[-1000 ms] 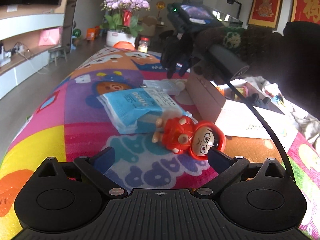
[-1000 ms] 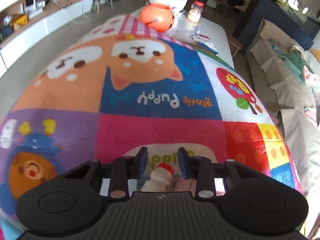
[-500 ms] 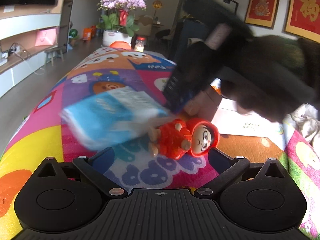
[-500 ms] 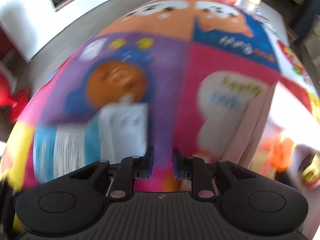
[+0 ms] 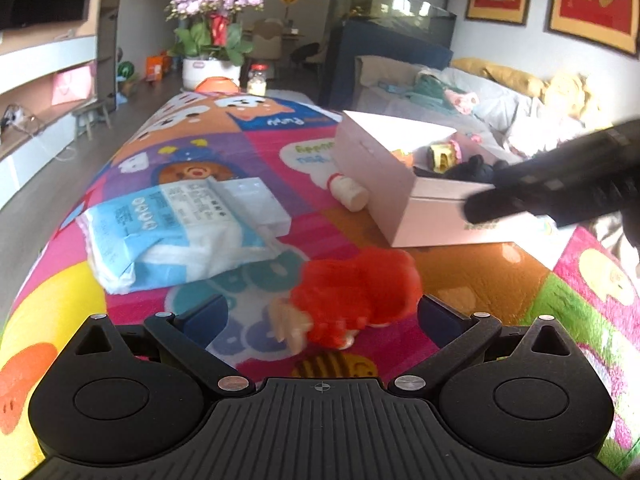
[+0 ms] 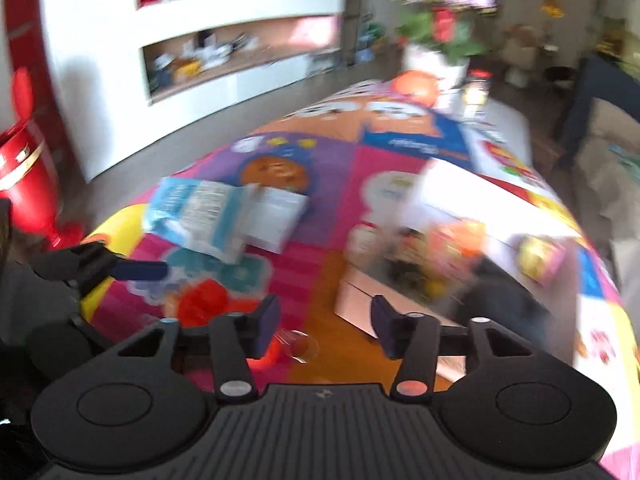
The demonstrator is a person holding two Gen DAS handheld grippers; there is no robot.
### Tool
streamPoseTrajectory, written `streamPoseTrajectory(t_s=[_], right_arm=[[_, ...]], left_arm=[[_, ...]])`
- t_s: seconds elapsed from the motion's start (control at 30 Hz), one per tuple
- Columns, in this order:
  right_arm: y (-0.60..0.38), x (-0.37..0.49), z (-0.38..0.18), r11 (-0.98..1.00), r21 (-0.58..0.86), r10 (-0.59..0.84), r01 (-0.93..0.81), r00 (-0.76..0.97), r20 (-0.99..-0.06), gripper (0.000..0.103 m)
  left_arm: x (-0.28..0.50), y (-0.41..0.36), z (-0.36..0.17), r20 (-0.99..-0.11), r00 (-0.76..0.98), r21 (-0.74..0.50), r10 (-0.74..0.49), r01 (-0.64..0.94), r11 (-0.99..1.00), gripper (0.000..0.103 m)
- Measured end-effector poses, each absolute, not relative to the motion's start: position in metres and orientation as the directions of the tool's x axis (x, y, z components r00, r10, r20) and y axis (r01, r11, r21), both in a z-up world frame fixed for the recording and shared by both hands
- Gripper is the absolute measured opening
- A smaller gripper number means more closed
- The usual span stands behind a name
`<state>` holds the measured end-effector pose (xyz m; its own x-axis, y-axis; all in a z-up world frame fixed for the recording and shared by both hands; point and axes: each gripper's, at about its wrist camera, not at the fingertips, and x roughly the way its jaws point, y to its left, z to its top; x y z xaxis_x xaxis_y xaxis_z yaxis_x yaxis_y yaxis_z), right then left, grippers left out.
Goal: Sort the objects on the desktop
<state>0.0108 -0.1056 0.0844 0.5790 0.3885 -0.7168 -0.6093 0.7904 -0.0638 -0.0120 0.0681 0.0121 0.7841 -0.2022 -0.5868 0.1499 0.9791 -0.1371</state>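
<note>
The left claw (image 5: 320,312) stood wide open around the red doll (image 5: 352,300) near the table's (image 5: 480,276) near edge, not gripping it. The right claw (image 6: 325,326) hung open and empty over the box (image 6: 404,304). A small bottle (image 5: 347,191) lay against the box.

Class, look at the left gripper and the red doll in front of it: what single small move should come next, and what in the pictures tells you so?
Probably close the left gripper on the red doll. Its jaws stand open with the doll lying on the mat between the fingertips, not yet gripped. The open box of toys sits just ahead to the right.
</note>
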Motion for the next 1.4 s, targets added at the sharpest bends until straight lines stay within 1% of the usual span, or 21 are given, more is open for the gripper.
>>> streamPoseTrajectory(t_s=[0.03, 0.13, 0.23, 0.3, 0.4, 0.47, 0.53, 0.63, 0.77, 0.8, 0.83, 0.87, 0.9, 0.97, 1.0, 1.03, 1.07, 1.1, 1.13, 1.23, 1.4], right_arm=[[-0.115, 0.006, 0.081, 0.811, -0.075, 0.369, -0.58, 0.607, -0.703, 0.066], [-0.145, -0.01, 0.072, 0.862, -0.063, 0.333, -0.503, 0.655, -0.678, 0.075], [-0.174, -0.019, 0.061, 0.903, 0.007, 0.324, -0.43, 0.667, -0.671, 0.081], [-0.191, -0.022, 0.054, 0.926, 0.035, 0.305, -0.377, 0.688, -0.658, 0.083], [-0.216, -0.027, 0.048, 0.958, 0.04, 0.246, -0.284, 0.743, -0.622, 0.086], [-0.231, -0.029, 0.047, 0.972, 0.054, 0.214, -0.228, 0.767, -0.605, 0.088], [-0.242, -0.03, 0.046, 0.98, 0.074, 0.194, -0.187, 0.782, -0.592, 0.091], [-0.254, -0.036, 0.045, 0.984, 0.078, 0.178, -0.163, 0.807, -0.563, 0.1], [-0.259, -0.044, 0.035, 0.991, 0.029, 0.127, -0.131, 0.856, -0.502, 0.101], [-0.26, -0.045, 0.031, 0.993, 0.029, 0.118, -0.119, 0.864, -0.489, 0.101], [-0.262, -0.045, 0.029, 0.993, 0.04, 0.115, -0.11, 0.868, -0.483, 0.101], [-0.264, -0.044, 0.025, 0.993, 0.063, 0.121, -0.104, 0.867, -0.484, 0.101], [-0.265, -0.043, 0.021, 0.99, 0.096, 0.137, -0.103, 0.862, -0.488, 0.101], [-0.265, -0.043, 0.016, 0.978, 0.166, 0.194, -0.127, 0.849, -0.492, 0.101], [-0.263, -0.044, 0.015, 0.974, 0.177, 0.211, -0.141, 0.848, -0.485, 0.101], [-0.261, -0.046, 0.014, 0.974, 0.171, 0.216, -0.151, 0.853, -0.475, 0.102], [-0.259, -0.048, 0.013, 0.976, 0.154, 0.207, -0.152, 0.862, -0.463, 0.103], [-0.257, -0.048, 0.011, 0.98, 0.139, 0.193, -0.145, 0.869, -0.455, 0.103], [-0.257, -0.047, 0.009, 0.982, 0.131, 0.182, -0.136, 0.87, -0.458, 0.103], [-0.26, -0.042, 0.004, 0.98, 0.158, 0.182, -0.12, 0.857, -0.482, 0.103], [-0.263, -0.034, -0.001, 0.974, 0.195, 0.2, -0.112, 0.831, -0.519, 0.103]], left_arm=[[-0.011, 0.064, 0.013, -0.591, 0.78, -0.131, -0.206, 0.16, 0.978, 0.103], [-0.006, 0.051, 0.014, -0.604, 0.765, -0.124, -0.223, 0.186, 0.975, 0.103], [0.004, 0.04, 0.014, -0.622, 0.753, -0.114, -0.214, 0.184, 0.976, 0.103], [0.005, 0.031, 0.019, -0.627, 0.72, -0.172, -0.298, 0.245, 0.954, 0.103], [-0.007, 0.005, 0.029, -0.593, 0.608, -0.276, -0.528, 0.463, 0.842, 0.103], [-0.017, -0.013, 0.035, -0.576, 0.57, -0.265, -0.586, 0.548, 0.793, 0.103], [-0.022, -0.024, 0.038, -0.584, 0.593, -0.193, -0.555, 0.562, 0.804, 0.103], [-0.012, -0.02, 0.038, -0.602, 0.672, -0.083, -0.432, 0.485, 0.871, 0.103], [0.021, 0.011, 0.043, -0.596, 0.759, -0.009, -0.262, 0.319, 0.948, 0.102], [0.03, 0.019, 0.044, -0.591, 0.774, 0.005, -0.226, 0.284, 0.959, 0.089], [0.039, 0.028, 0.044, -0.593, 0.784, 0.024, -0.185, 0.247, 0.969, 0.067], [0.051, 0.035, 0.045, -0.602, 0.786, 0.043, -0.138, 0.204, 0.978, 0.06], [0.06, 0.043, 0.044, -0.61, 0.786, 0.053, -0.104, 0.171, 0.984, 0.059], [0.065, 0.058, 0.044, -0.619, 0.781, 0.056, -0.082, 0.148, 0.987, 0.062], [0.066, 0.061, 0.043, -0.62, 0.781, 0.066, -0.073, 0.144, 0.987, 0.068], [0.065, 0.062, 0.041, -0.616, 0.786, 0.088, -0.051, 0.134, 0.987, 0.077], [0.061, 0.061, 0.039, -0.603, 0.797, 0.122, -0.023, 0.121, 0.985, 0.082], [0.058, 0.062, 0.037, -0.589, 0.808, 0.16, 0.006, 0.109, 0.981, 0.09], [0.053, 0.06, 0.036, -0.576, 0.817, 0.196, 0.037, 0.094, 0.976, 0.094], [0.042, 0.07, 0.035, -0.554, 0.829, 0.25, 0.084, 0.07, 0.966, 0.097], [0.048, 0.108, 0.037, -0.566, 0.814, 0.248, 0.129, 0.019, 0.969, 0.1]])
